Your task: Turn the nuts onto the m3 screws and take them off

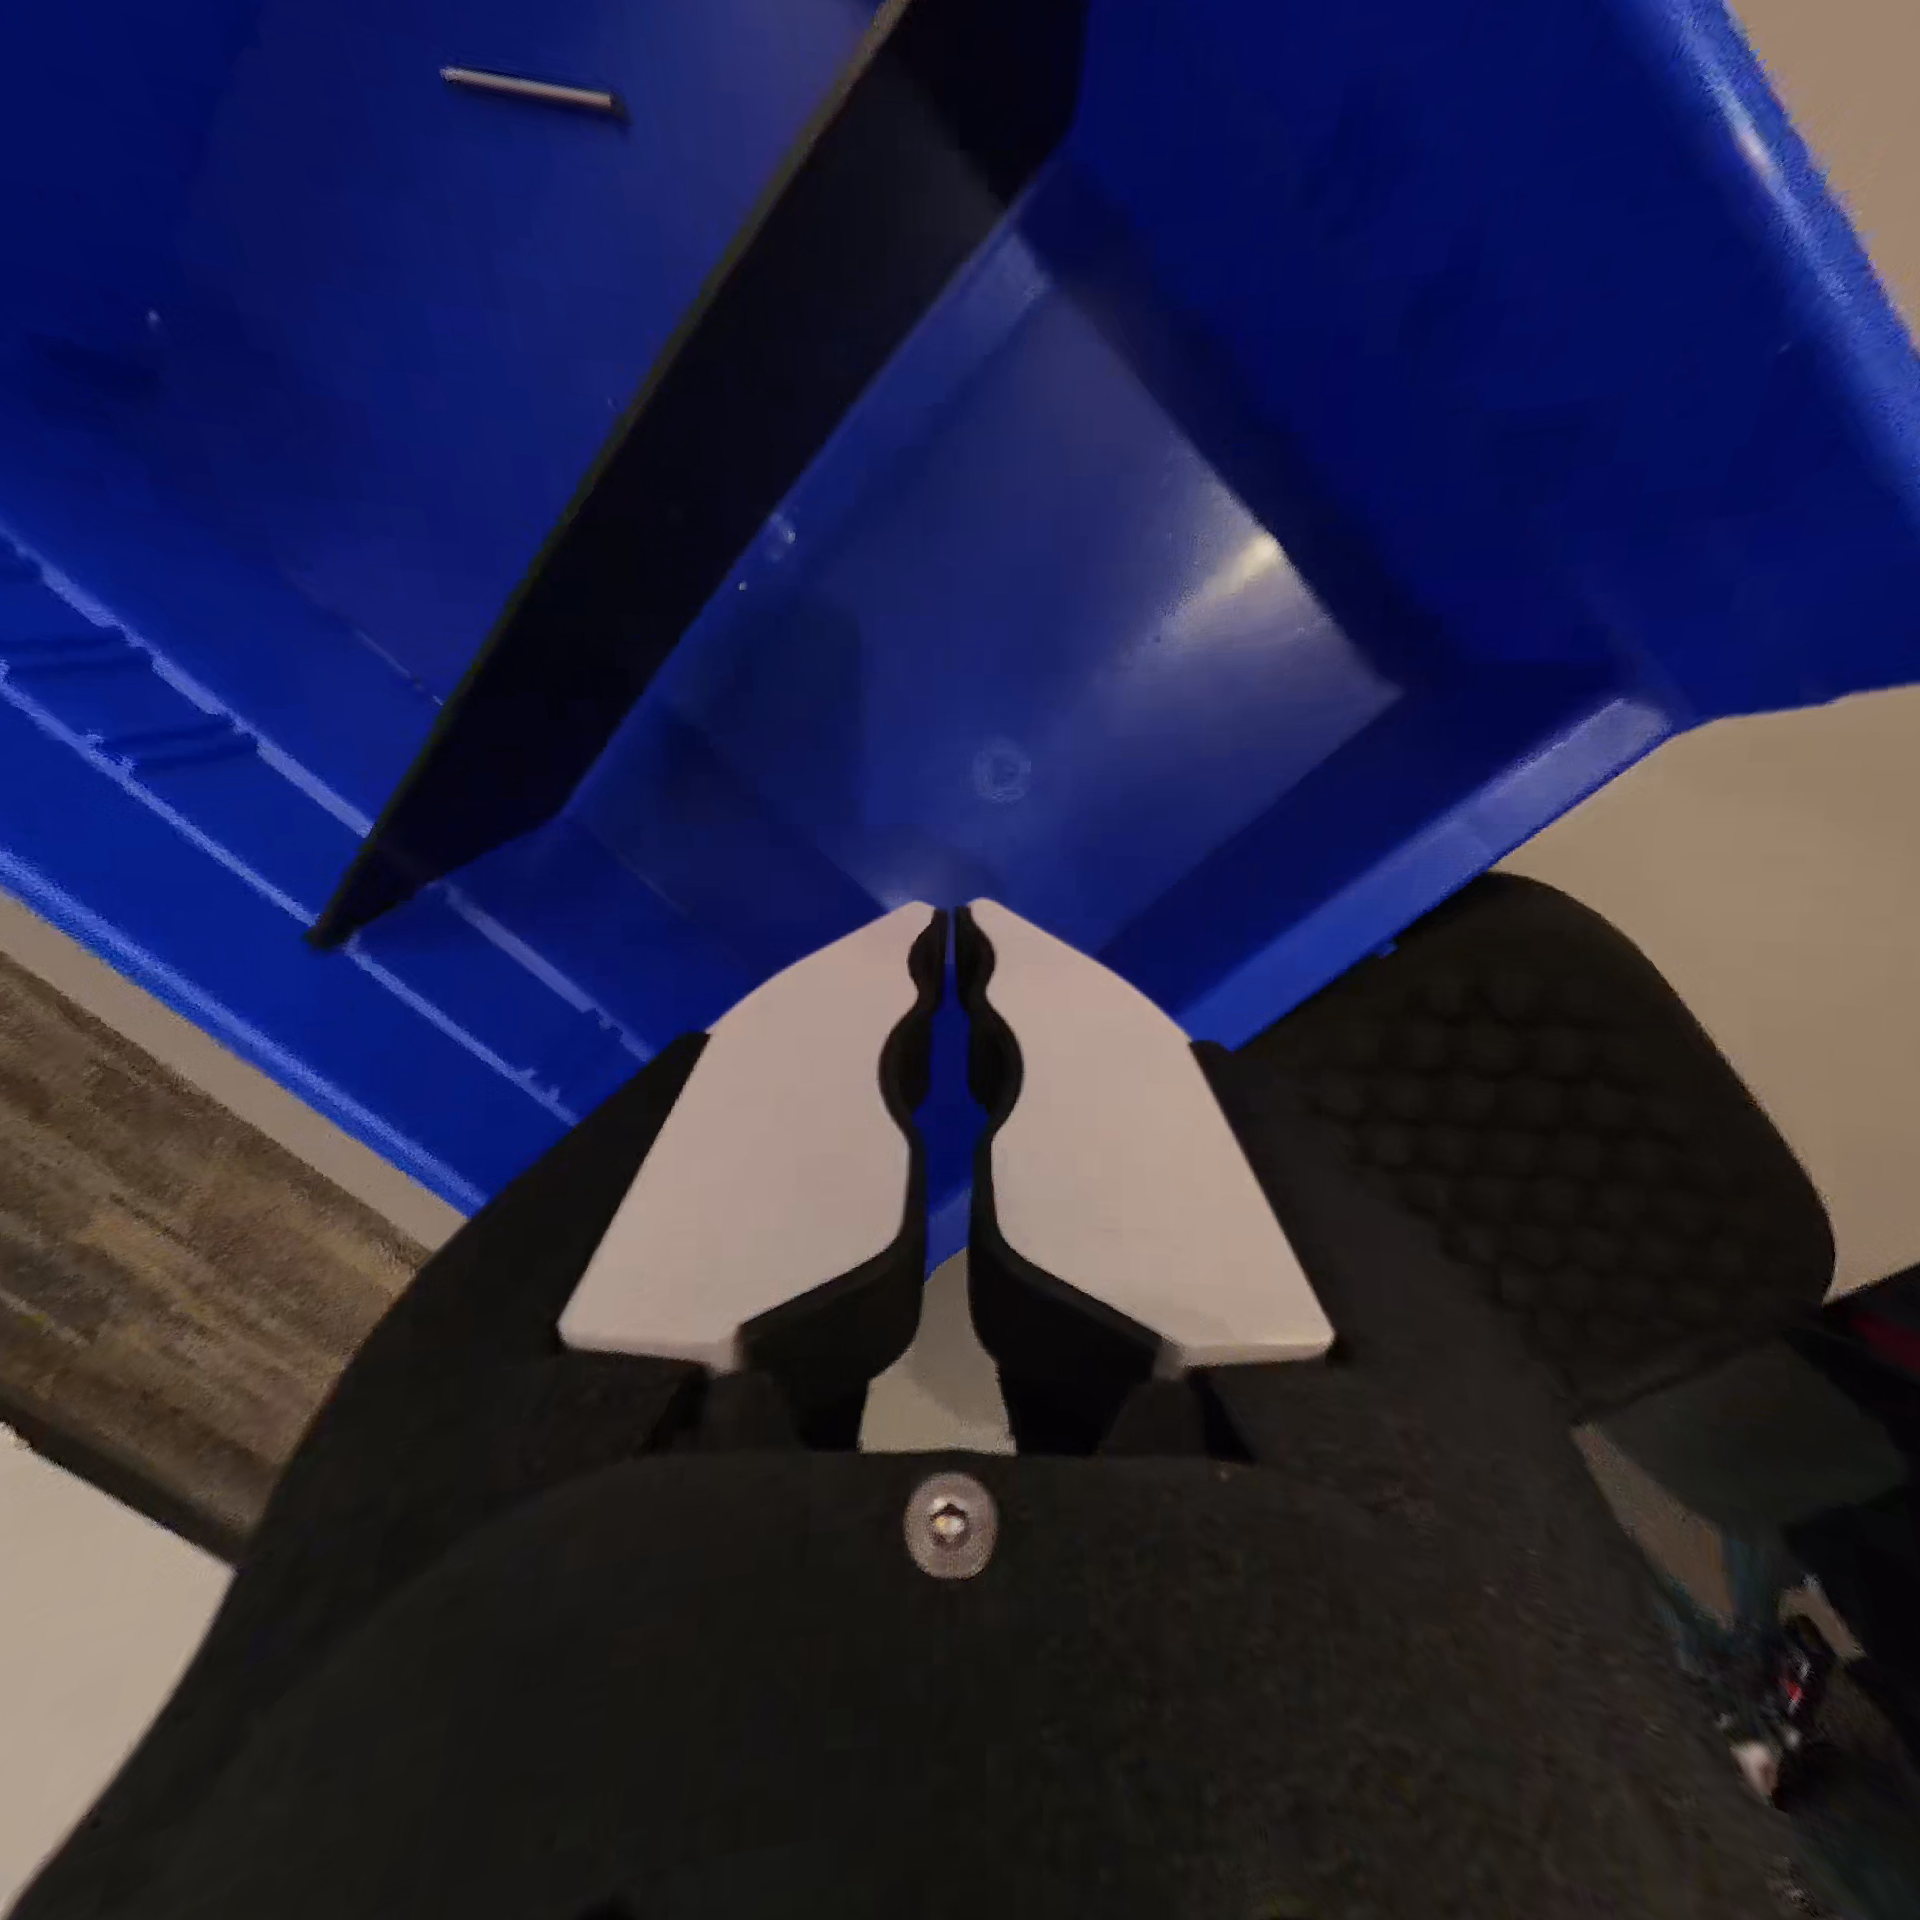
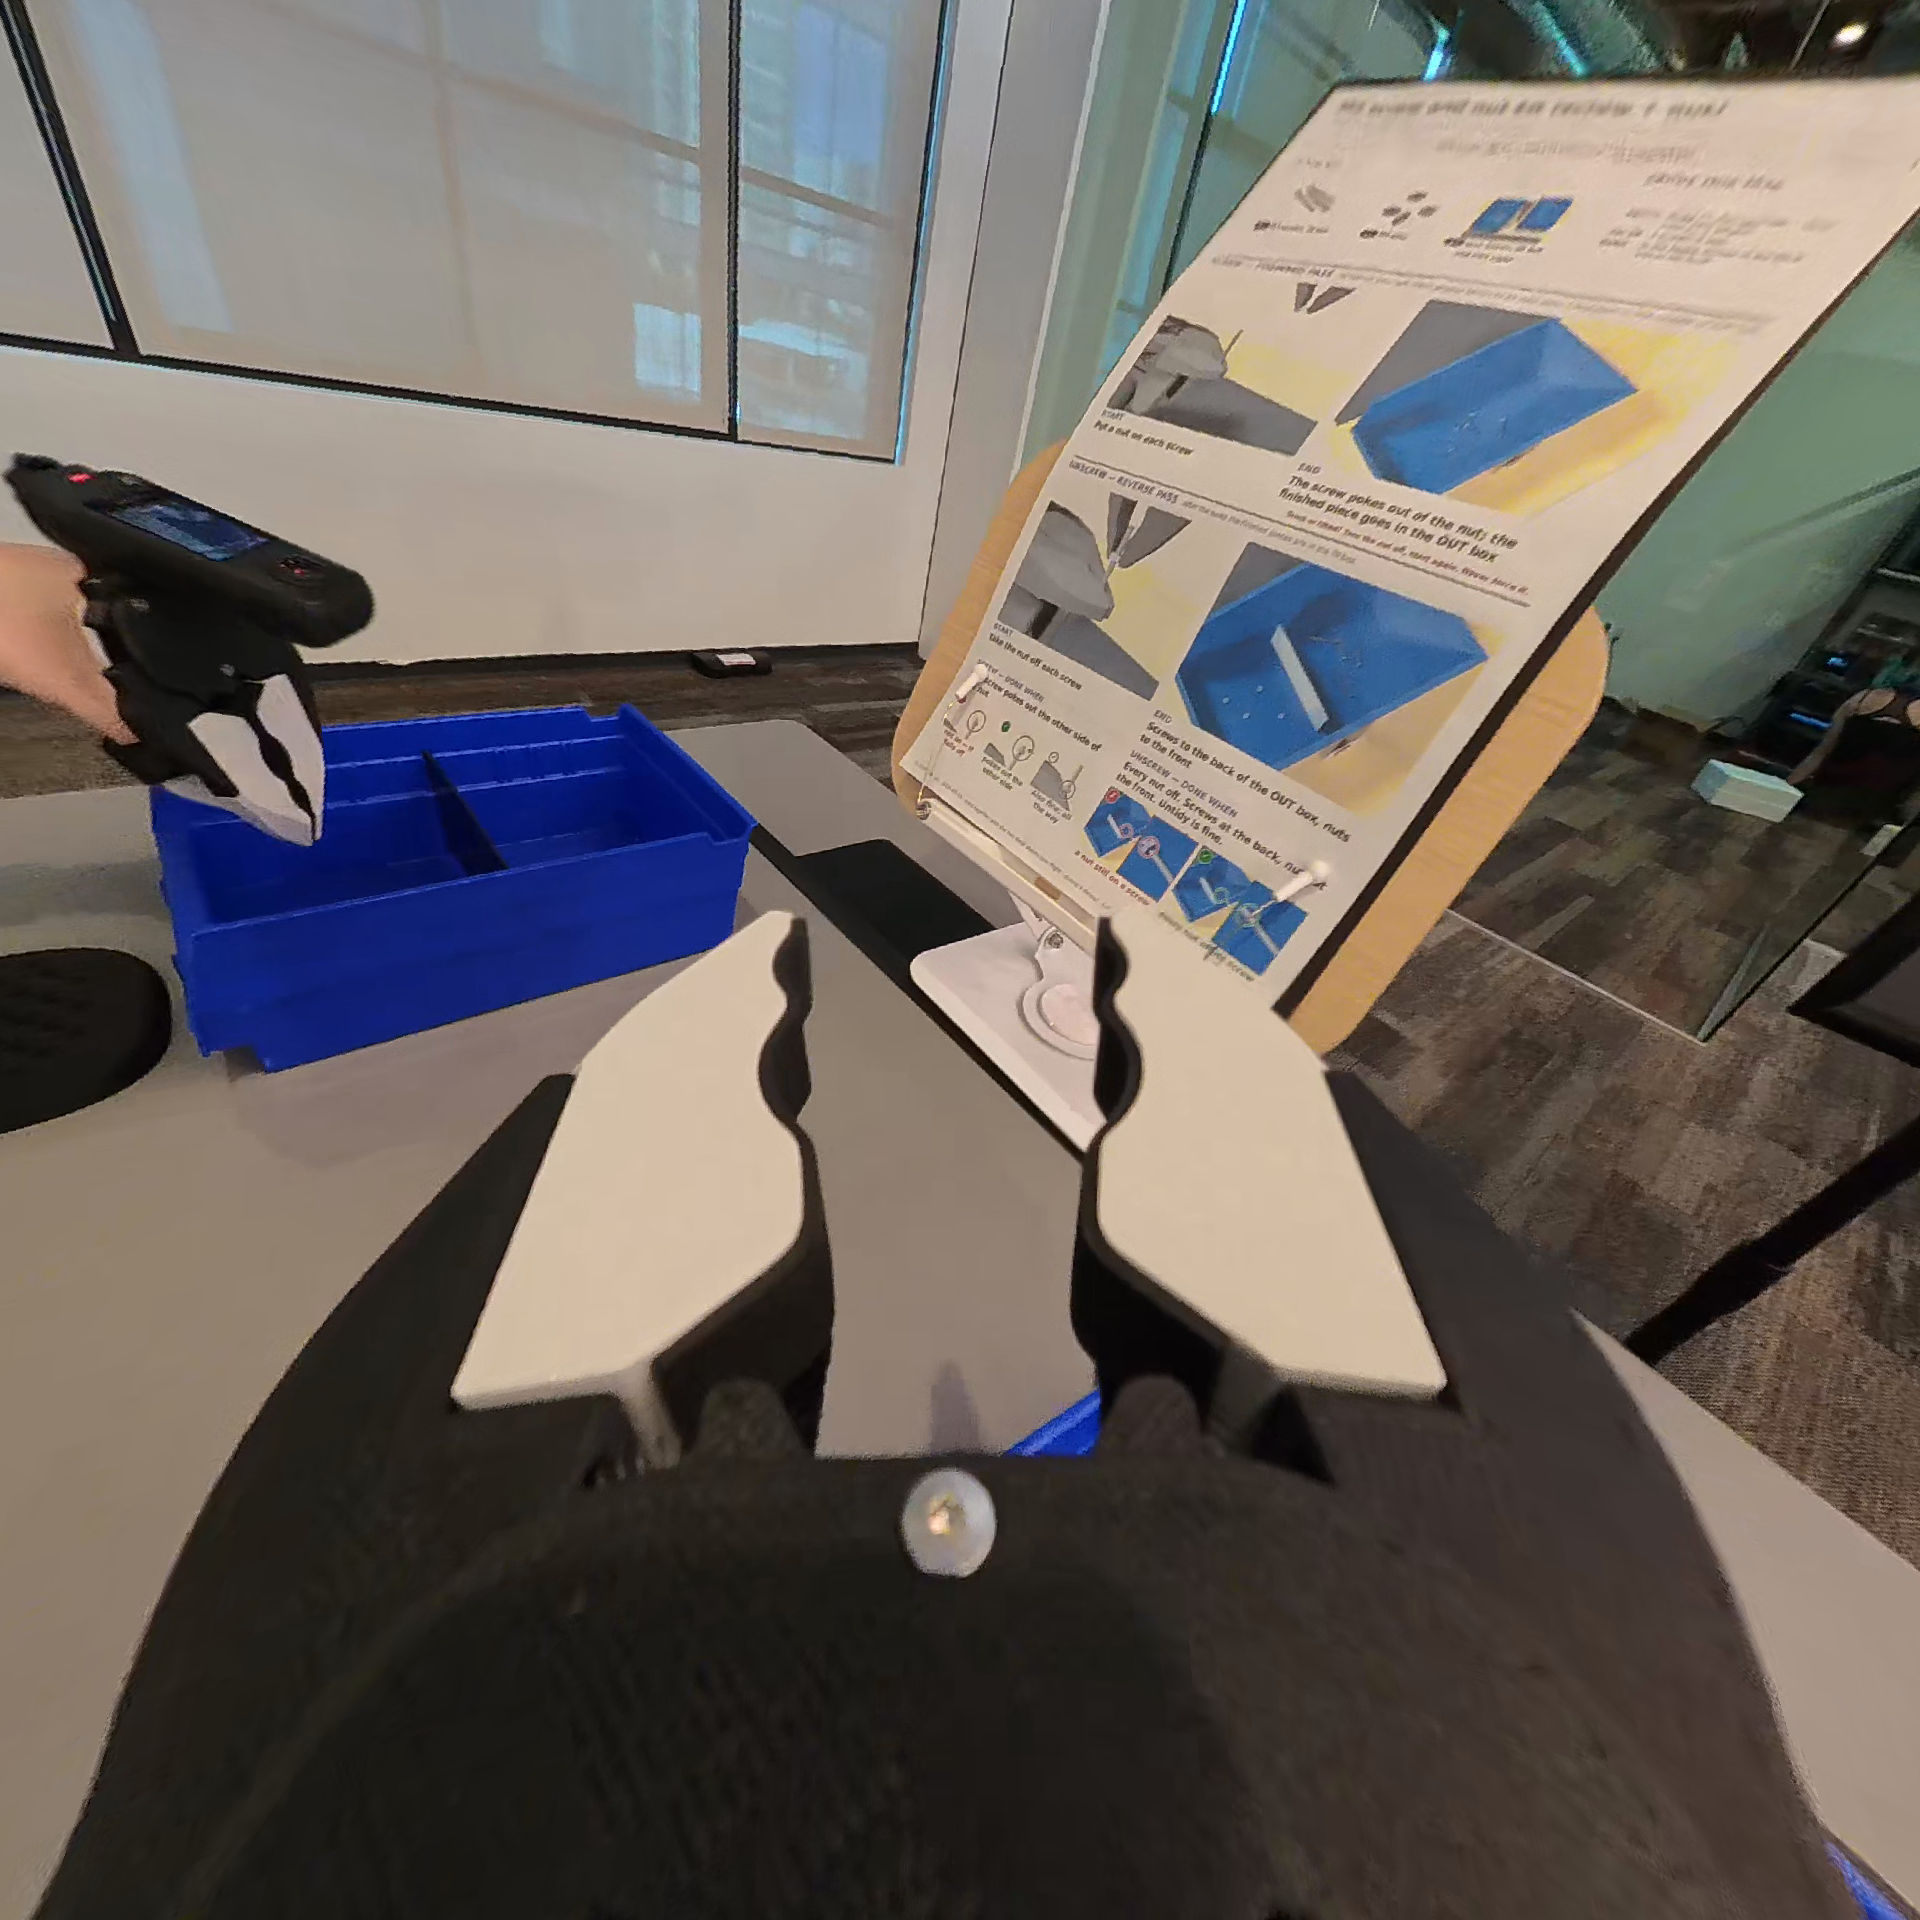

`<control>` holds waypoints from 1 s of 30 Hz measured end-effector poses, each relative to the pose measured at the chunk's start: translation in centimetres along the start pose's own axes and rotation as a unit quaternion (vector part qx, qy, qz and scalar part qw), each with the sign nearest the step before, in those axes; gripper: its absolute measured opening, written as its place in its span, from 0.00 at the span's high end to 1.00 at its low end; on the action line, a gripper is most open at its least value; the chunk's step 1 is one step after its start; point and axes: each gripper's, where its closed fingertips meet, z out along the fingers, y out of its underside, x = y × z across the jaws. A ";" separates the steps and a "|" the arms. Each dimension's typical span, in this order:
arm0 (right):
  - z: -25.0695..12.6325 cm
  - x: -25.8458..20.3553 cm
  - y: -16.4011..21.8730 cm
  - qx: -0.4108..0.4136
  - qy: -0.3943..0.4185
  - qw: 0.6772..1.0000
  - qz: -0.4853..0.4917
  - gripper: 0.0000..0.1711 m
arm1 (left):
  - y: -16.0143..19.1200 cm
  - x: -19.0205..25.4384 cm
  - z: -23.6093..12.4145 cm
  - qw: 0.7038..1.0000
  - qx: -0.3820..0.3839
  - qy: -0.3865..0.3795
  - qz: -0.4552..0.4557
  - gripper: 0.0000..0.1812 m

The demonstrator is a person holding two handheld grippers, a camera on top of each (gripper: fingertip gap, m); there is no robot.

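Observation:
My left gripper [image 1: 951, 914] is shut, its tips low over the near compartment of a blue bin [image 1: 1455, 312]. I see nothing between the pads. A black divider [image 1: 727, 468] splits the bin, and a thin metal screw [image 1: 530, 91] lies in the far compartment. The right wrist view shows the left gripper [image 2: 281, 800] in a person's hand, tilted down into the bin [image 2: 468, 935]. My right gripper [image 2: 945, 930] is open with nothing between its fingers, above the grey table [image 2: 312, 1195] to the right of the bin. No nut shows in either view.
An instruction board [image 2: 1351, 520] on a white stand [image 2: 997, 977] stands at the table's far right edge. A black round pad [image 2: 73, 1029] lies left of the bin and also shows in the left wrist view [image 1: 1558, 1122]. A sliver of a second blue bin [image 2: 1060, 1434] shows under my right gripper. The gap from one gripper's tips to the other's is roughly 50 cm.

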 end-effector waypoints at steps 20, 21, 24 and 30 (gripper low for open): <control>2.0 -1.2 1.8 -0.038 -0.020 0.999 -0.016 0.69 | 4.1 -0.2 5.6 0.957 -0.128 -0.014 0.260 0.90; 2.1 -1.2 1.9 -0.040 -0.020 0.999 -0.017 0.69 | 4.1 -0.2 5.7 0.957 -0.128 -0.010 0.261 0.91; 2.2 -1.4 2.0 -0.042 -0.022 0.999 -0.018 0.69 | 4.1 -0.4 5.8 0.957 -0.126 -0.010 0.260 0.89; 2.6 -1.6 2.5 -0.054 -0.024 0.998 -0.022 0.69 | 4.1 -0.4 6.0 0.958 -0.122 -0.006 0.261 0.89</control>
